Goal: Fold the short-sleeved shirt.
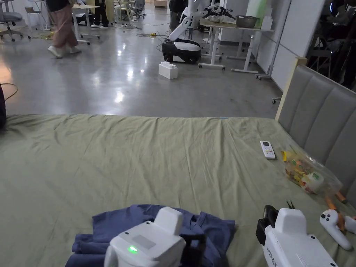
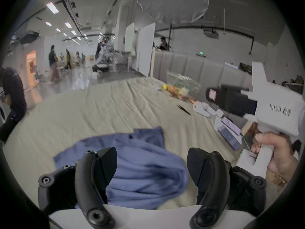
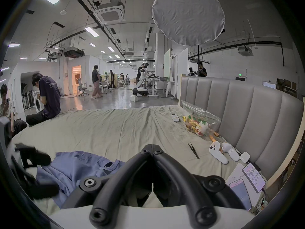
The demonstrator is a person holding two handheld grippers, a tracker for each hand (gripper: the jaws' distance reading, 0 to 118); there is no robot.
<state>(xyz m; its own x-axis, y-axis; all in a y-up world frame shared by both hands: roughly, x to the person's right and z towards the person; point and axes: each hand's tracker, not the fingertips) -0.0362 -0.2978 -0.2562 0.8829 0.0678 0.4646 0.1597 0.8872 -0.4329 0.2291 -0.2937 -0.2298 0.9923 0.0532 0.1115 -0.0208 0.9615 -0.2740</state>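
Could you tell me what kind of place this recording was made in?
Probably a large open robotics lab or workshop, not a home: a bed stands on a polished concrete floor, with a white wheeled robot beside work tables.

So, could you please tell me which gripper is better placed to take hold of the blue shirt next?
Left. The left gripper hangs directly over the crumpled blue shirt with its jaws open. The right gripper has its jaws closed on nothing, over bare bed sheet beside the shirt.
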